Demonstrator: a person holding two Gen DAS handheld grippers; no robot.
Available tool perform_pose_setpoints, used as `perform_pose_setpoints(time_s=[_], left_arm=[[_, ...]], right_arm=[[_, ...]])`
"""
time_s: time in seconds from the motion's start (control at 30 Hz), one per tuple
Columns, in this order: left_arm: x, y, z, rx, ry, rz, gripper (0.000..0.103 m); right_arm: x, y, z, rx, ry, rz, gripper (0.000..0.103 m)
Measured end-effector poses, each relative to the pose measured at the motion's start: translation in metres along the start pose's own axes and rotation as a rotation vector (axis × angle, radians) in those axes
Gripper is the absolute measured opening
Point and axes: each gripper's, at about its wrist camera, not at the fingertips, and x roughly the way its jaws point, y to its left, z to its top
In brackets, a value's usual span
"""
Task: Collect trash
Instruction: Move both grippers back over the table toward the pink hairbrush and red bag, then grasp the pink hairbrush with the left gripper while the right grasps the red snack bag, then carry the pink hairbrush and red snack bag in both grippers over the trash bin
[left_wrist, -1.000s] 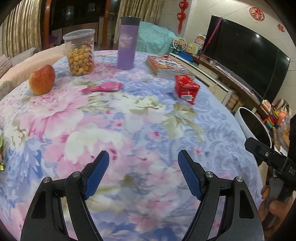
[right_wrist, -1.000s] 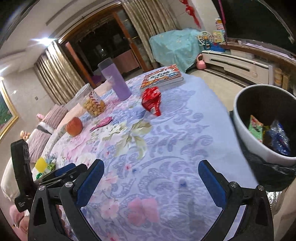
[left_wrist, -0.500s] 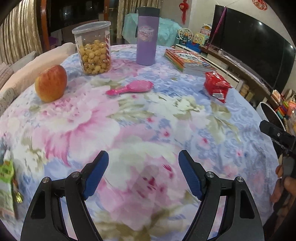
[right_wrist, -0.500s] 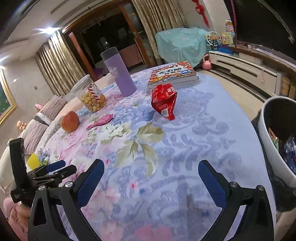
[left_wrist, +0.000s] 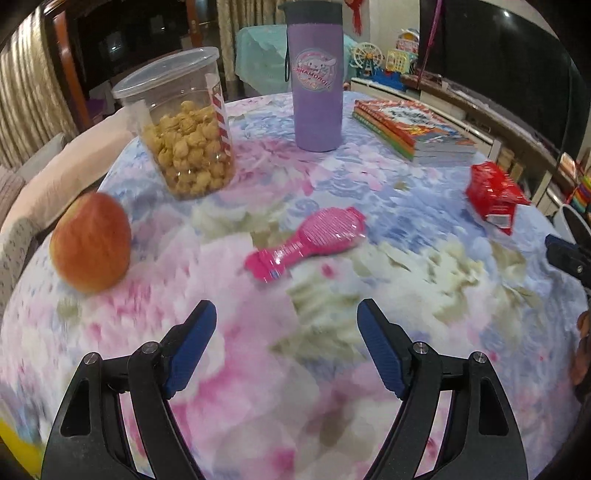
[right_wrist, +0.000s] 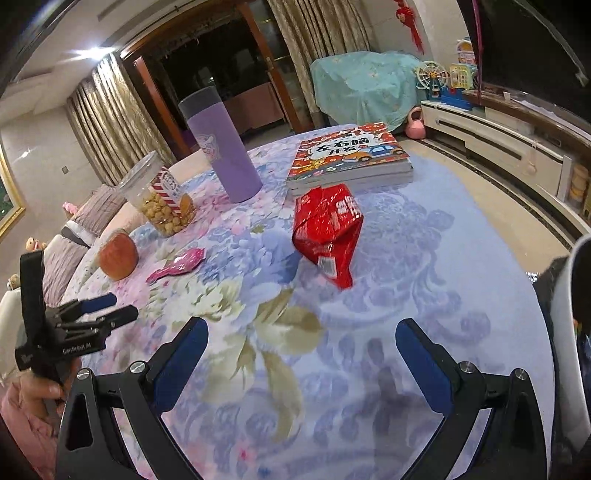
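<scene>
Left jaws: the left gripper (left_wrist: 286, 345) stands wide open and empty above the surface (left_wrist: 424, 295), aimed toward the pink wrapper (left_wrist: 308, 242).
Right jaws: the right gripper (right_wrist: 301, 360) is wide open and empty, pointed at the red bag (right_wrist: 327, 227).
Trash location: the pink wrapper lies flat mid-surface, between the apple (left_wrist: 90, 247) and the red bag (left_wrist: 493, 194); the red bag lies crumpled just in front of the books (right_wrist: 349, 158), possibly touching them. The bin (right_wrist: 578, 332) stands off the surface edge at the right.
Risk, wrong item: the apple, jar (left_wrist: 184, 125) and bottle (left_wrist: 317, 77) are not trash; a drifting approach could close on or topple one.
Risk, flat wrapper: the pink wrapper hugs the cloth; the jaws may pinch cloth with it and drag the nearby items.
Risk, red bag: a grip on a loose corner may slip on the way to the bin.
Risk, collision: both grippers work over one surface and may cross paths.
Change since earlier frame: both views sit closer to the far items; the bin has slid nearly out of the right view; the jaw openings look unchanged.
</scene>
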Motion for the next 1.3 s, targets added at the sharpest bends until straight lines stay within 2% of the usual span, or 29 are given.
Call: perform_pose_setpoints(time_s=[0.23,0.43,0.53,0.57,0.6,0.67,0.7,0.73,0.77,0.8,1.07,1.3], left_arm=[[0.037,0.005,0.024,0.079,0.042,0.030,0.082],[0.048,0.003,0.033,0.102,0.047,-0.018,0.082],[0.049,0.002,0.032,0.090,0.039,-0.053,0.082],[0.050,0.001,0.031,0.093,0.036,-0.057,0.077],[0.051,0.000,0.030,0.097,0.035,-0.066,0.062],[0.051,-0.002,0.028,0.088,0.039,-0.095,0.044],[0.050,-0.004,0.028,0.083,0.041,-0.097,0.035],[0.048,-0.006,0.027,0.079,0.041,-0.092,0.034],[0.047,-0.008,0.026,0.074,0.039,-0.084,0.033],[0.045,-0.010,0.025,0.065,0.037,-0.080,0.033],[0.017,-0.025,0.004,-0.076,0.052,-0.120,0.033],[-0.025,-0.073,-0.033,-0.114,0.036,-0.135,0.033]], right_arm=[[0.021,-0.008,0.020,-0.013,0.001,-0.009,0.102],[0.039,-0.014,0.036,-0.011,0.004,-0.021,0.102],[0.047,-0.014,0.042,-0.009,0.003,0.003,0.101],[0.049,-0.014,0.043,-0.008,0.002,0.005,0.101],[0.051,-0.014,0.044,-0.009,0.004,0.002,0.099],[0.055,-0.014,0.045,-0.014,0.008,-0.001,0.092],[0.056,-0.015,0.044,-0.015,0.011,0.003,0.081],[0.058,-0.016,0.044,-0.011,0.019,0.011,0.072],[0.059,-0.017,0.044,-0.005,0.028,0.023,0.050],[0.060,-0.019,0.043,0.002,0.036,0.032,0.044],[0.032,-0.016,0.029,-0.003,0.001,0.079,0.043],[-0.002,-0.015,-0.002,0.021,0.002,0.104,0.043]])
